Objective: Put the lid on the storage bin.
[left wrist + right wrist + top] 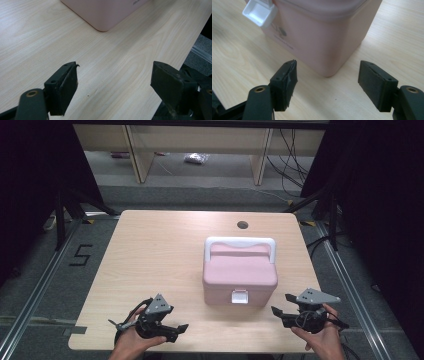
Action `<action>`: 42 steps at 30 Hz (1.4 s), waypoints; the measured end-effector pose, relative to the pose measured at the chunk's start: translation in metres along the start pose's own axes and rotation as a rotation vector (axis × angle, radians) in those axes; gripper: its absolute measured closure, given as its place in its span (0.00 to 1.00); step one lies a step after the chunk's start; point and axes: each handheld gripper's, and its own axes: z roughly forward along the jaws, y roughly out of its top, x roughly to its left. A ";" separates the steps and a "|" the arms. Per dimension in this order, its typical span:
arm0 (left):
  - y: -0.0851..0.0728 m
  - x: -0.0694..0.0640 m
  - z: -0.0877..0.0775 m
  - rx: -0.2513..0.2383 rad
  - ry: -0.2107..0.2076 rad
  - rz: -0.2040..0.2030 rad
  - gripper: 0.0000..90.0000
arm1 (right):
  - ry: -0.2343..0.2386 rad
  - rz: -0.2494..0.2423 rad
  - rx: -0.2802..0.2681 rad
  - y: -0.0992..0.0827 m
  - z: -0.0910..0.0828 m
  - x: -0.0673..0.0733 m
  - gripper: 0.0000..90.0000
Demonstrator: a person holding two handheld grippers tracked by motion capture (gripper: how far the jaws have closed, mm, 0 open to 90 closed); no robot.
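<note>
A black "5" (80, 255) is marked on the grey floor (40, 270) left of the table. The pink box (240, 275) carries small print: a faint mark at its lower edge in the left gripper view (136, 2) and a dark logo with a line of text under the white latch in the right gripper view (280, 36), both too blurred to read.

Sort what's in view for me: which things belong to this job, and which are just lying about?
Job:
- pink box, lid shut
- its white latch
- its white handle
- left hand-held gripper, open
- right hand-held gripper, open

Lying about:
- plastic bag on floor
- cables
</note>
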 end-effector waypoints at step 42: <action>-0.025 -0.005 -0.003 0.015 0.035 0.055 0.20 | 0.066 -0.068 0.117 -0.045 0.006 0.018 0.25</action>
